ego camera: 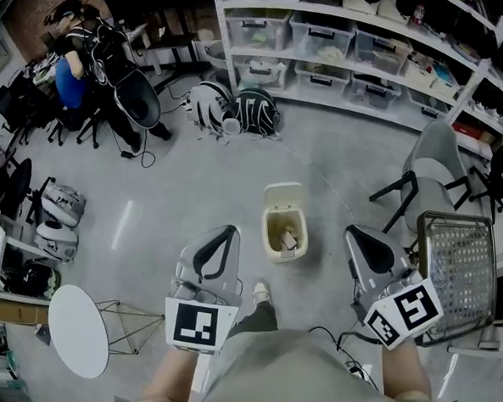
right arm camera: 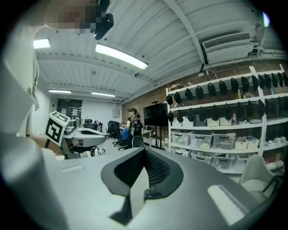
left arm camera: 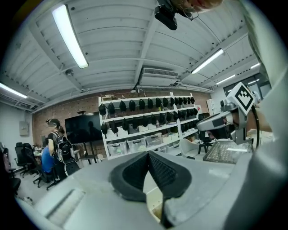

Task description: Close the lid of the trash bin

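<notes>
The left tool [ego camera: 222, 238] is being held w/ its jaws pressed together at the tips and nothing between them, as its own gripper view is showing. The right tool [ego camera: 361, 233] is being held likewise, tip-to-tip and empty. Both are being carried high and pointing fwd, one on each side of the trash bin [ego camera: 269, 235], well above it and touching nothing. The bin is standing on the floor [ego camera: 175, 200] just ahead of the person's shoe [ego camera: 260, 291], approx. midway between the two tools. Its lid [ego camera: 282, 192] is being seen tipped up and back at the far edge, so the opening is exposed and some rubbish [ego camera: 288, 237] is showing inside. The step in hand is being judged as the approach, i.e. nothing has been closed yet. A long reach down is being called for, prob. w/ a stoop. One tool, jaws kept together as a blunt pusher, is best being brought over the bin to the lid's far face, then drawn toward the person and down so the lid is swung about its hinge. The push is best being kept light and high on the lid, since the bin looks small and may be tipped or slid. The other tool could be rested on the near rim as a brace. The chair [ego camera: 432, 172] at the right is well apart, so no obstruction is being expected.
</notes>
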Available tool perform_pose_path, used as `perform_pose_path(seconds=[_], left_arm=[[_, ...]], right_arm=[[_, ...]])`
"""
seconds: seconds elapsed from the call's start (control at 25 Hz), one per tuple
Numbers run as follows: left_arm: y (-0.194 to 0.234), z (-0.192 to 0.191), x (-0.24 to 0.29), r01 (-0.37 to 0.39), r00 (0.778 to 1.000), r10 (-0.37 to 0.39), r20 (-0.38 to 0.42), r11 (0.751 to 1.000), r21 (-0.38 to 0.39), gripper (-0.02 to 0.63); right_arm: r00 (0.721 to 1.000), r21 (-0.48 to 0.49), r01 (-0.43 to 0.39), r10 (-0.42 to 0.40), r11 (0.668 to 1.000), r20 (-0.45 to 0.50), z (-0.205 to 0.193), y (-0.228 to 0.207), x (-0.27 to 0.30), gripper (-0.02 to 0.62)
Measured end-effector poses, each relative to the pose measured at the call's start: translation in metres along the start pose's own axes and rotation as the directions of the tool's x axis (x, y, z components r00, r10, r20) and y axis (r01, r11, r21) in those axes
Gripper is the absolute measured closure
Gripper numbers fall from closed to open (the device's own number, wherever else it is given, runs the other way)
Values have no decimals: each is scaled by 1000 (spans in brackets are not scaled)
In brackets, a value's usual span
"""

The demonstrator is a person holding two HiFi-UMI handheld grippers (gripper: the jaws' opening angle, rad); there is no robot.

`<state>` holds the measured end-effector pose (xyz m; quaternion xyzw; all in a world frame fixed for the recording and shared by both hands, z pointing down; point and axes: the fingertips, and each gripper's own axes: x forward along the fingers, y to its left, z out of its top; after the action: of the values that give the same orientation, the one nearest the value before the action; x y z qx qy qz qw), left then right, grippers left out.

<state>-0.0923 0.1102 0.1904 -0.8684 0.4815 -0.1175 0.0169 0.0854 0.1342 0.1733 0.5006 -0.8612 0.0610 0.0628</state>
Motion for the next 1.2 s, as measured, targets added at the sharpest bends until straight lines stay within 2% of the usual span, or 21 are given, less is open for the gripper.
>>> perform_pose_path(seconds=[0.36, 0.56, 1.0, 1.2], left_arm=[[79, -11, 85, 64, 998, -63, -18, 997, 45, 603], [105, -25, 108, 56, 997, -55, -55, 998, 16, 603], [112, -52, 153, 38, 991, -36, -132, 999, 13, 603], [108, -69, 187, 48, 984, -56, -169, 998, -47, 603]], right_arm=[[999, 5, 38, -38, 999, -29, 8, -30, 113, 592], [999, 16, 25, -24, 1000, -42, 11, -37, 149, 592], [992, 58, -38, 45, 998, -118, -23, -75, 200, 592], [988, 122, -25, 43, 992, -145, -43, -109, 236, 592]])
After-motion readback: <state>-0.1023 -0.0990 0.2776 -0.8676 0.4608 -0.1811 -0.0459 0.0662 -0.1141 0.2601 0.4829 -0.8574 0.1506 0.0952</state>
